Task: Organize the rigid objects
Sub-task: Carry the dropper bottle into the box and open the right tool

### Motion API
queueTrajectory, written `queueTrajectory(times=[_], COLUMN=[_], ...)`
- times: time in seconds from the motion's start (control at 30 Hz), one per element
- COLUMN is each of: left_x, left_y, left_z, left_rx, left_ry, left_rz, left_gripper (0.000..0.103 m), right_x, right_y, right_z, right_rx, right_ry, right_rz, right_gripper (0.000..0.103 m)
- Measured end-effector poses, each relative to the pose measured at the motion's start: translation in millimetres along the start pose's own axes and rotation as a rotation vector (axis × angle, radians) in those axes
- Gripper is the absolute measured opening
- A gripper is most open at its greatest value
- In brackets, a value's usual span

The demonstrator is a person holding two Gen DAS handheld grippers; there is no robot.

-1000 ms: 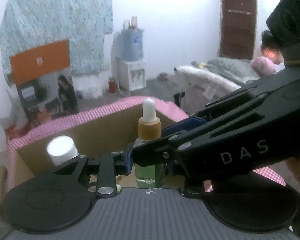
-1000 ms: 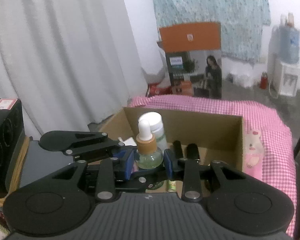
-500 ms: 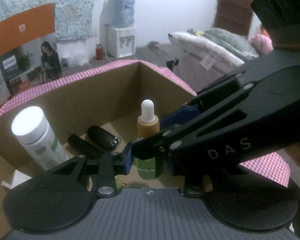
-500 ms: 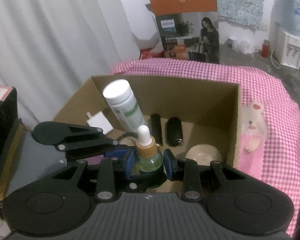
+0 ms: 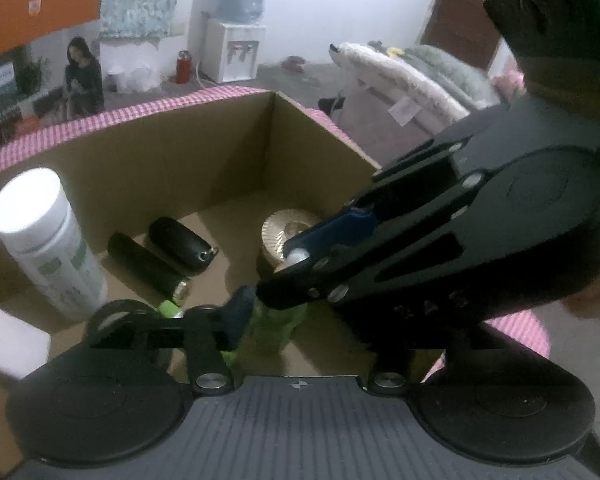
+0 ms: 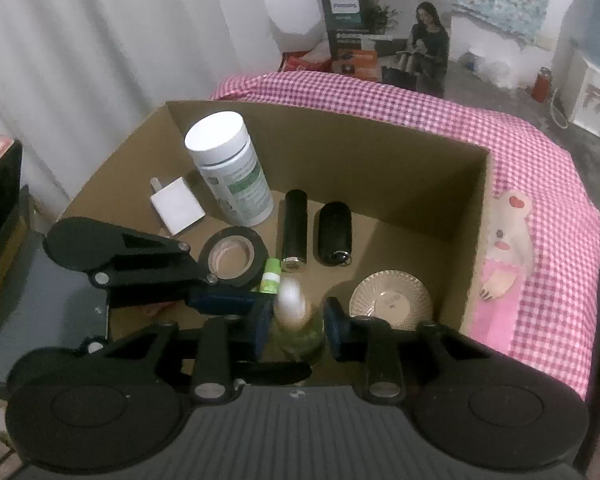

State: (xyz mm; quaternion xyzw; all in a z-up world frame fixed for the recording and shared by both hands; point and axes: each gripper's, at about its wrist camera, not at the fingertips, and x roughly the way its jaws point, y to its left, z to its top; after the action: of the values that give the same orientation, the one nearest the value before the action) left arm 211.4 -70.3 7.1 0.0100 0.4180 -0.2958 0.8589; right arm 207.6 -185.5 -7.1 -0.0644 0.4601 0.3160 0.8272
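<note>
A green glass dropper bottle [image 6: 292,306] with a white bulb stands low inside the cardboard box [image 6: 380,148], near its front wall. My right gripper [image 6: 298,326] has a blue pad on each side of the bottle, and its jaws are closing on it. In the left wrist view the bottle [image 5: 276,320] shows green between the left gripper [image 5: 288,316] jaws, which are opening. One of the left gripper's fingers [image 5: 238,314] stands just beside the glass; the other is hidden behind the right gripper's fingers [image 5: 340,228].
Inside the box are a white pill bottle [image 6: 232,168], a white charger [image 6: 176,204], a black tape roll [image 6: 234,254], a small green tube [image 6: 271,276], a black cylinder [image 6: 295,228], a black key fob [image 6: 335,234] and a gold ribbed dish [image 6: 392,300]. Pink checked cloth [image 6: 540,184] surrounds the box.
Both grippers sank into the box with the dropper bottle and tipped further down. The left jaws have spread away from the bottle. The right jaws drew closer together on it.
</note>
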Motion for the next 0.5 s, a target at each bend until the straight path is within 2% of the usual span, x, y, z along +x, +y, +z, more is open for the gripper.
queueTrajectory(times=[0.2,0.4,0.5], left_x=[-7.5,-30.4,-47.6], left_y=[1.0,-6.0,-11.3], left_z=[-0.4,-0.8,-1.5], left_rx=[-0.024,-0.003,0.009], left_ry=[-0.01,-0.091,-0.148], left_rz=[0.003,0.03,0.053], left_gripper=[0.064,0.079,0.086], right_x=[2.8,-7.5,-18.6], right_y=[3.8,8.2,9.5], right_z=[6.0,6.4,5.3], right_rx=[-0.024,-0.027,-0.008], right_ry=[0.018,-0.013,-0.053], right_rz=[-0.006,-0.015,-0.006], right_gripper=[0.028,0.031,0.04])
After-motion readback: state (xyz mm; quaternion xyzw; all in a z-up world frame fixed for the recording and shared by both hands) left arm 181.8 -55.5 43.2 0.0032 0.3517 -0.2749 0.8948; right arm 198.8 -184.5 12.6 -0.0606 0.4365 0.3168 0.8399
